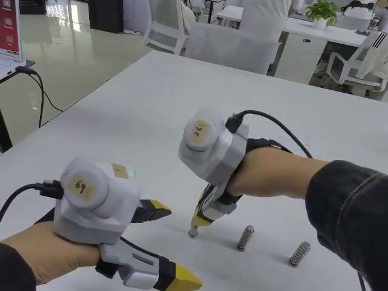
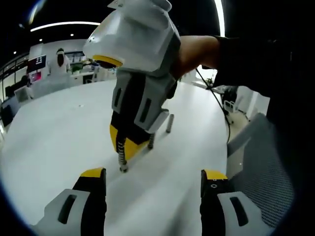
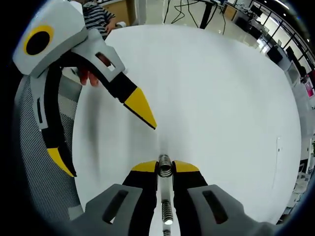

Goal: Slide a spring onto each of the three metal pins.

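My right gripper [image 3: 165,167] is shut narrow on a spring [image 2: 121,150], which lies lengthwise between the jaws, so its long axis runs along them. The gripper points steeply down at the white table [image 1: 121,109] and the spring stands nearly upright under it. A small metal end [image 1: 193,232] shows at the spring's foot, touching the table. I take it for the pin, though I cannot tell how far the spring sits over it. As I judge it, the coming move is straight down along that axis.

Two other springs, one [image 1: 245,237] near and one [image 1: 299,253] farther to my right, stand upright on the table, apart from each other. My left gripper [image 2: 153,175] hangs near on the other side, jaws wide and empty, aimed at the held spring.
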Motion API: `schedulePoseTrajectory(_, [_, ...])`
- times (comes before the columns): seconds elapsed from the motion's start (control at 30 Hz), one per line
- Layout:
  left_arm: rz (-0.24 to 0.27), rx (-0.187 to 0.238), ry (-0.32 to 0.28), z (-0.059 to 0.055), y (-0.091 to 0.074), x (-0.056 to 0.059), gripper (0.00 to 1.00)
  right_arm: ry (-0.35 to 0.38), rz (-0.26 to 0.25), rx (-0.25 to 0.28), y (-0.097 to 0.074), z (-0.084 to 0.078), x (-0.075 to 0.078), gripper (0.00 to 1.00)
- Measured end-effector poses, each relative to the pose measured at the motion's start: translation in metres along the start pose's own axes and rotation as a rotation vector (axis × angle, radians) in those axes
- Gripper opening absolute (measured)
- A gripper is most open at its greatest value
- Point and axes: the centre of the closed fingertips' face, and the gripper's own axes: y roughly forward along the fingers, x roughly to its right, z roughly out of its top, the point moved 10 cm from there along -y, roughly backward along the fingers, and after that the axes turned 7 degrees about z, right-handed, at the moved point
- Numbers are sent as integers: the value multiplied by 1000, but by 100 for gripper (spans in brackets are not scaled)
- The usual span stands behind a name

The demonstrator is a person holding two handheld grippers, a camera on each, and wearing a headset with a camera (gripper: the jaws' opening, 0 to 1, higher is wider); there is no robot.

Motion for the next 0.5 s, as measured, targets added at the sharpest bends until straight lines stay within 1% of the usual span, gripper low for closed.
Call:
schedulePoseTrajectory(0.3, [2,-6,-5,-1,1,-1,74,-8,-1,-2,17,-4,0,9])
schedulePoseTrajectory(0.5, [3,-11,-6,-1,1,-1,74,-7,-1,-7,20,-5,-1,9])
